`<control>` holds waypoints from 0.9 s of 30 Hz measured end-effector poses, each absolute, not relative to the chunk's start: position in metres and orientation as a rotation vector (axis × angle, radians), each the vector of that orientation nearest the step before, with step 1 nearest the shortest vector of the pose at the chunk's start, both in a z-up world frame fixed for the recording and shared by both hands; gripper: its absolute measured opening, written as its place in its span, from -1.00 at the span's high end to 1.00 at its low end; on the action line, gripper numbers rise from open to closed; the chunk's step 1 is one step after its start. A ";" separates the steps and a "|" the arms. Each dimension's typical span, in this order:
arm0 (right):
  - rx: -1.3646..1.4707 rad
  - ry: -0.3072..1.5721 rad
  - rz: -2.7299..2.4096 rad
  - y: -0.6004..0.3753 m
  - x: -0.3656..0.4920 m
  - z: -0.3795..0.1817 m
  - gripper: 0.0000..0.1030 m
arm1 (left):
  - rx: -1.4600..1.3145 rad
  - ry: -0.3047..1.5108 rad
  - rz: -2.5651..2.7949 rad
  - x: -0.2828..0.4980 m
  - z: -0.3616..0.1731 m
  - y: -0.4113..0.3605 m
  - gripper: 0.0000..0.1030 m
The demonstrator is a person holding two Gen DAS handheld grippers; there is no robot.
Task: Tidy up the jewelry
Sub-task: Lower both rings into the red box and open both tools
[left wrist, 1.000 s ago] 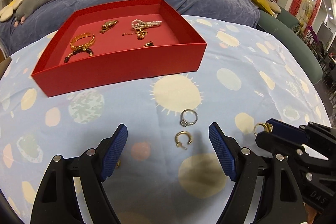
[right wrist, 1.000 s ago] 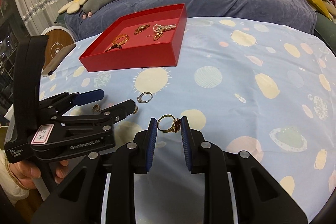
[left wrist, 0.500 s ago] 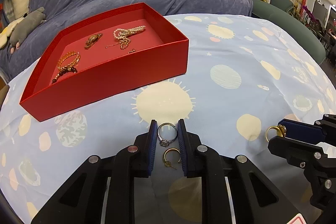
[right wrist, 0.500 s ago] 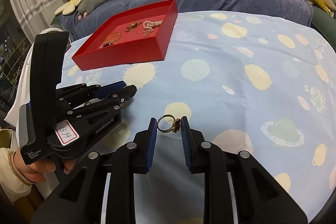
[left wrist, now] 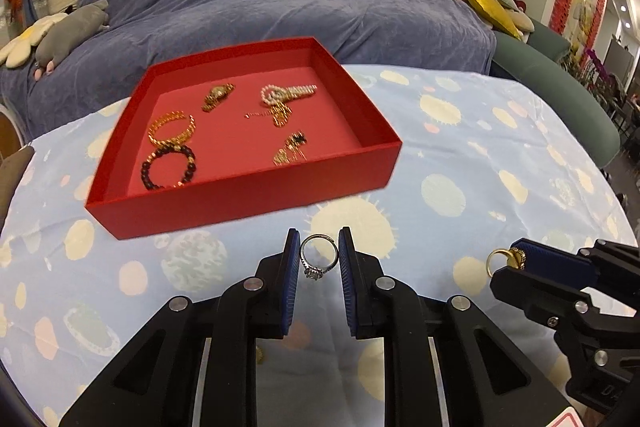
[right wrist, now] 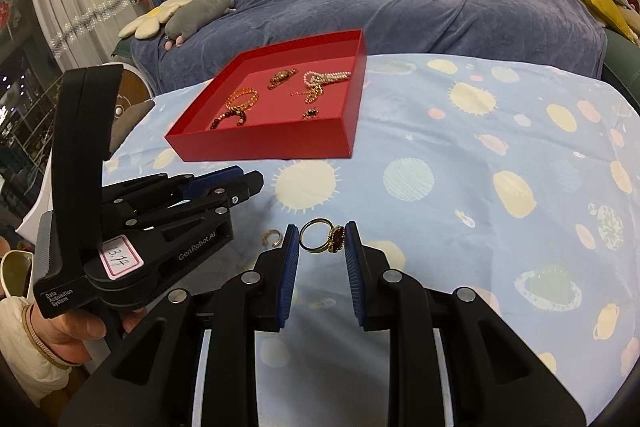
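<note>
Our left tool [left wrist: 319, 259] grips a silver ring [left wrist: 319, 257], lifted off the tabletop [left wrist: 460, 155] w/ the red tray [left wrist: 248, 201] beyond. Our right tool [right wrist: 322, 241] pinches a gold ring w/ red stone [right wrist: 323, 235]. A gold hoop earring [right wrist: 273, 237] lies btw the tools.

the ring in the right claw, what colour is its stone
Dark red, on a gold ring pinched in the right claw; clearest in the right wrist view.

Table under pale blue planet-print cloth [left wrist: 500, 155] is carrying red tray [left wrist: 248, 195] toward its far side; small gold hoop earring [right wrist: 273, 238] is lying on nearer cloth.
</note>
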State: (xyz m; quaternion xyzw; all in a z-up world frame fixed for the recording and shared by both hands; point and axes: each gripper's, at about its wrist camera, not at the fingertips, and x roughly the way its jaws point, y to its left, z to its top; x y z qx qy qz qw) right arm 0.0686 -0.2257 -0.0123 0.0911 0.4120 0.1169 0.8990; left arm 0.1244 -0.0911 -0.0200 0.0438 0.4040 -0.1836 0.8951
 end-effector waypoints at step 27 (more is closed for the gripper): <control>0.247 0.788 0.230 -0.209 0.194 0.019 0.25 | -0.048 0.749 -0.183 0.223 0.032 -0.016 -0.45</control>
